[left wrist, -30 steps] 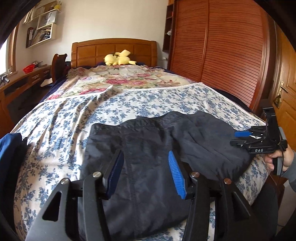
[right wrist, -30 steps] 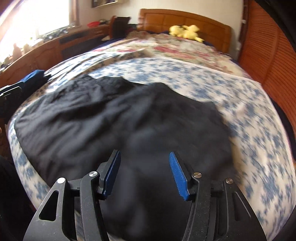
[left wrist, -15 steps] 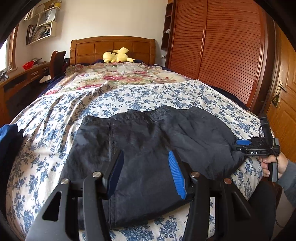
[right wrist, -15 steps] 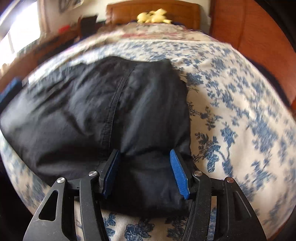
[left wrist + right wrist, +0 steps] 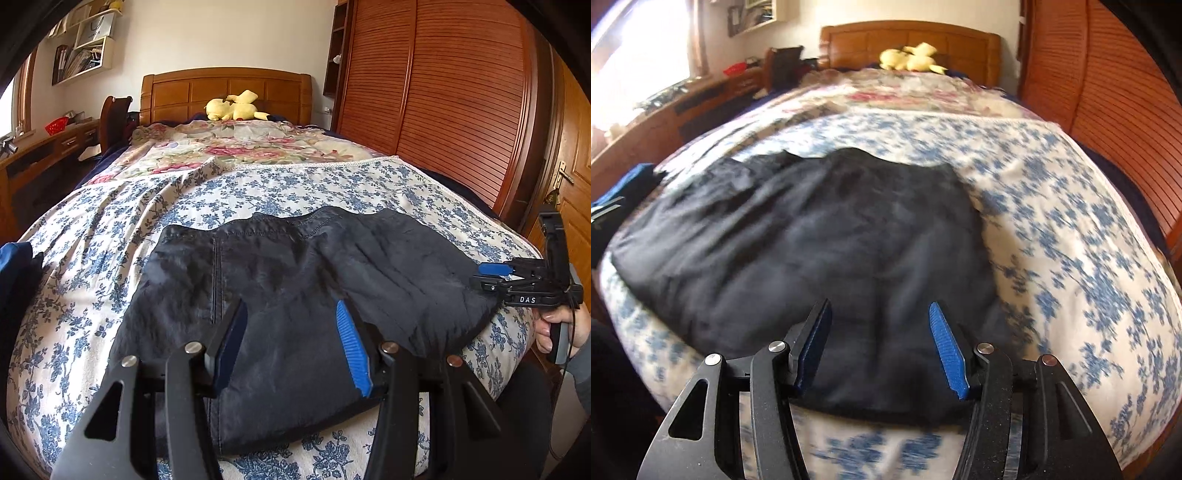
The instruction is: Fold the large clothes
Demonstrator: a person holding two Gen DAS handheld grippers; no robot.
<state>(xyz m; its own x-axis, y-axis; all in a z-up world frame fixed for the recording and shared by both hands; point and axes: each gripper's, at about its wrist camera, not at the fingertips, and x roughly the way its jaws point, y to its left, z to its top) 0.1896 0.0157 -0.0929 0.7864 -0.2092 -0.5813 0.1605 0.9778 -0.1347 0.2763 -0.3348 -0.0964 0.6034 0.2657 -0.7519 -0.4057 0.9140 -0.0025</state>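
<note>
Both my jaws gape, holding nothing: left gripper [image 5: 291,339] and right gripper [image 5: 881,343] over the garment's [image 5: 295,295] near hem. It lies flat at the bed's [image 5: 92,258] foot edge, long axis along that edge. Only the left view shows my right hand [image 5: 561,328]; the right view is blurred.

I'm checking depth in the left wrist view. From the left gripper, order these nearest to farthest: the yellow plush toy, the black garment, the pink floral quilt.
From the left gripper:
1. black garment, directly beneath and ahead of the fingers.
2. pink floral quilt, farther up the bed.
3. yellow plush toy, against the headboard.
</note>
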